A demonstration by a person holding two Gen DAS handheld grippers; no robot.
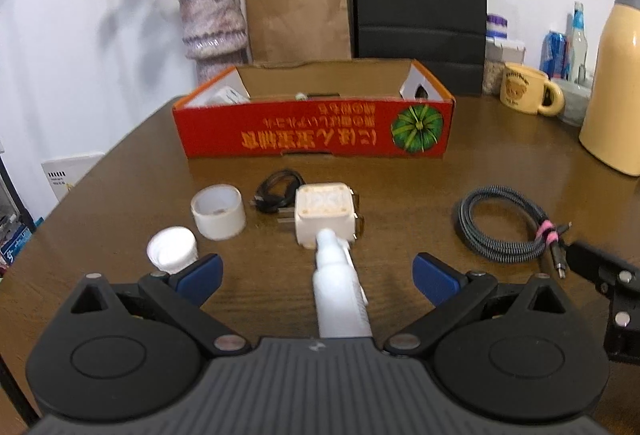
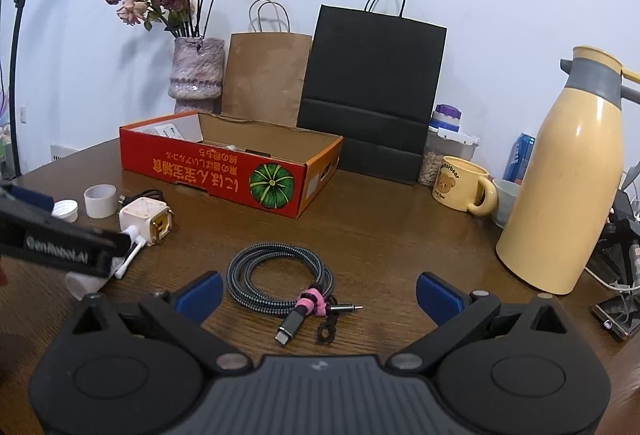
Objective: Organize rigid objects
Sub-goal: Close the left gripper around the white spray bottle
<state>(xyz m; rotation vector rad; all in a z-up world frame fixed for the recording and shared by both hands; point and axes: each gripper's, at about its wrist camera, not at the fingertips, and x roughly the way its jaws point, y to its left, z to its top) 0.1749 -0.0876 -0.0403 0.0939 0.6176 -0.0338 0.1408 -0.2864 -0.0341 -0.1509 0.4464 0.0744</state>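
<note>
1. The left hand-held gripper (image 1: 318, 277) is hovering low over the counter (image 1: 400, 191) with its blue fingers (image 1: 200, 277) spread wide, gripping nothing.
2. A white spray bottle (image 1: 340, 295) is lying on the counter between those fingers, its nozzle touching a white charger plug (image 1: 325, 215).
3. A black cable bundle (image 1: 278, 191) is sitting just behind the plug, a white tape roll (image 1: 218, 211) is standing to its left, and a white cap (image 1: 173, 249) is resting near the left finger.
4. The right hand-held gripper (image 2: 318, 297) is also standing open and empty, with a coiled braided cable (image 2: 280, 281), tied by a pink strap, lying between its fingers.
5. The red cardboard box (image 1: 316, 131) is sitting open further back on the counter, with a few pale items partly hidden inside.
6. A yellow mug (image 2: 464, 183) and a yellow thermos (image 2: 560, 195) are standing to the right.
</note>
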